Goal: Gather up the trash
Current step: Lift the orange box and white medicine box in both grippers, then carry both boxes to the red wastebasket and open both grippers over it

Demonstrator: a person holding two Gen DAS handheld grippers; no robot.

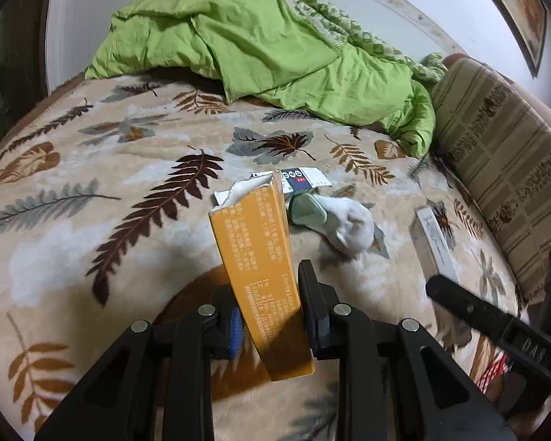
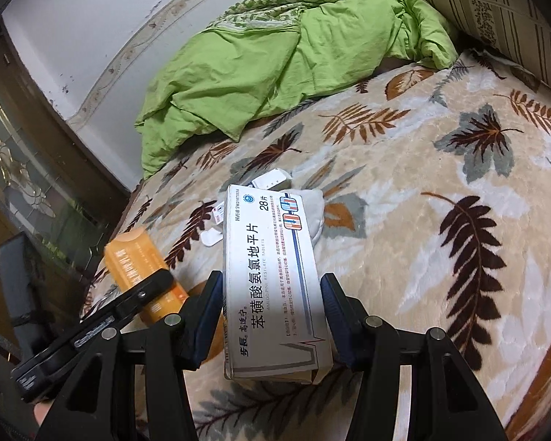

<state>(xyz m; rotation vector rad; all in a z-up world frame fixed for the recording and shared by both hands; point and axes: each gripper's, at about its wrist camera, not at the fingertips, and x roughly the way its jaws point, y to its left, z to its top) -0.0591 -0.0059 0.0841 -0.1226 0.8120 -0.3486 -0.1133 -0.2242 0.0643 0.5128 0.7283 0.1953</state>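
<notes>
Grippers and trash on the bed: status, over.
Left gripper shut on orange box. Right gripper shut on white tablet box. White sock, small carton remain on bedspread.

Orange box (image 1: 260,264): small print blurred, unreadable; torn top end hides part of the white carton (image 1: 305,180) lying beyond the left gripper (image 1: 272,312).

White sock (image 2: 314,217): mostly hidden behind the tablet box (image 2: 272,283) held in the right gripper (image 2: 272,316).

Striped cushion (image 1: 496,169): cut off by the picture's right edge.
</notes>
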